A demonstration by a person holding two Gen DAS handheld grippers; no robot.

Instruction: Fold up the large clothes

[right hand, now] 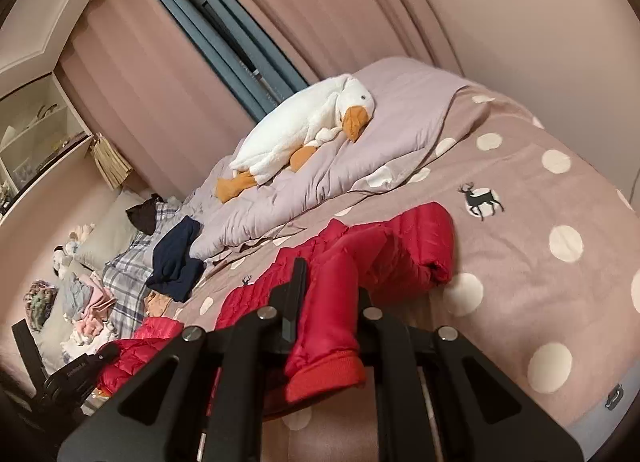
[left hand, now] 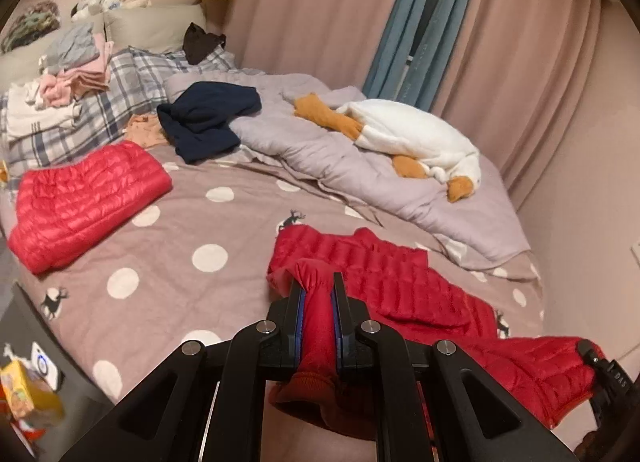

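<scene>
mid-fold, left gripper and right gripper each clamped on a red puffer jacket cuff; next, lay sleeves across evenly.

Red puffer jacket, sleeves lifted

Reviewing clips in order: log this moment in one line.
left gripper: shut on red jacket cuff | right gripper: shut on other cuff | jacket: unfolded, on bed

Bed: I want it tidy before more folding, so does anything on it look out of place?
The navy garment lies crumpled, unfolded, by the plaid pillows. The grey duvet is bunched under the plush goose.
</scene>
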